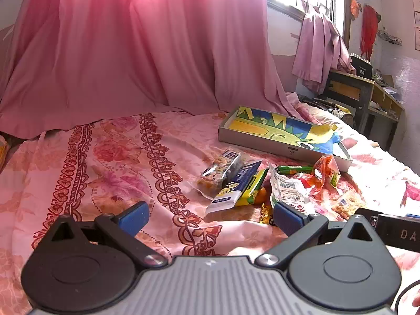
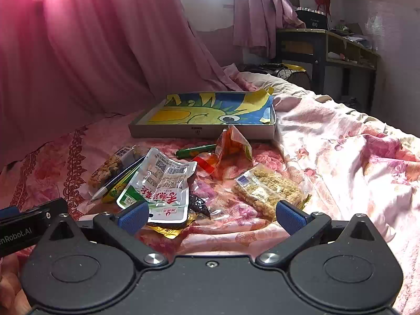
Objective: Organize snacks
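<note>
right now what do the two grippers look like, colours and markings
Both match: the left gripper and right gripper each have blue ribbed fingers on black linkage arms with silver pivot screws and rounded black housings. The left's centre body is ribbed grey, the right's black. Each view catches the other's black side with white lettering, partly cut off.

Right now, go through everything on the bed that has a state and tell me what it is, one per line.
Left hand-held gripper: open, holding nothing.
Right hand-held gripper: open, holding nothing.
Shallow box: open-topped, holds a drawing, no snacks inside.
White pouch: crumpled, lying flat in the pile.
Orange wrapper: crumpled, standing up.
Green sausage stick: lying flat in front of the box.
Puffed-grain bar: wrapped, lying apart from the pile.
</note>
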Motion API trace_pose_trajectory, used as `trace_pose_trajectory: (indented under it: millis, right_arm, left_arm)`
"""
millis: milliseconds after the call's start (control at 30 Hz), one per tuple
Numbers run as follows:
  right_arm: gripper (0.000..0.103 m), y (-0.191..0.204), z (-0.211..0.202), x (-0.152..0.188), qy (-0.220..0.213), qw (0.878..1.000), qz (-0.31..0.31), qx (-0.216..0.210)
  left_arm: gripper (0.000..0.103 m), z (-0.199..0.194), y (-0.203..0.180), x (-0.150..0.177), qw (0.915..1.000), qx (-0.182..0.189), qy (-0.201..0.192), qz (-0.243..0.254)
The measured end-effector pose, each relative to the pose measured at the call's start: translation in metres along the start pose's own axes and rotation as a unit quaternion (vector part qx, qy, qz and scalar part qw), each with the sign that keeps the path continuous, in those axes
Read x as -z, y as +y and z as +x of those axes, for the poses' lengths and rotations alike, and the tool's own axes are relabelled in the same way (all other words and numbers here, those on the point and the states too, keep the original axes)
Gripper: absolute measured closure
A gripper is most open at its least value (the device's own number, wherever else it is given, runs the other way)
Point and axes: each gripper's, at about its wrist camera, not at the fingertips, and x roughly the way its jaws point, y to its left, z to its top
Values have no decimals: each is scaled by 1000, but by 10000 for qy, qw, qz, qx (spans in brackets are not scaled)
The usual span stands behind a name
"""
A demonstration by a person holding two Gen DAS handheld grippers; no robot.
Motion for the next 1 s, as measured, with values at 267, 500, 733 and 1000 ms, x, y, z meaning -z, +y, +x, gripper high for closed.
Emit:
trace_pose_trajectory:
  millis: [267, 500, 733, 1000]
  right_arm:
    - [1, 0, -2, 0, 10, 10000, 3, 3]
    - [0, 0, -2, 0, 15, 10000, 6, 1]
    - [1, 0, -1, -1, 22, 10000, 7, 2]
    - [1, 0, -1, -1, 28, 10000, 11, 0]
  left_arm:
    - [0, 0, -2, 1, 10000, 9, 8, -1]
    - [0, 1, -3, 2, 10000, 19, 18, -14]
    - [0, 1, -3, 2, 10000, 19, 24, -18]
    - [0, 1, -3, 2, 10000, 20, 26, -21]
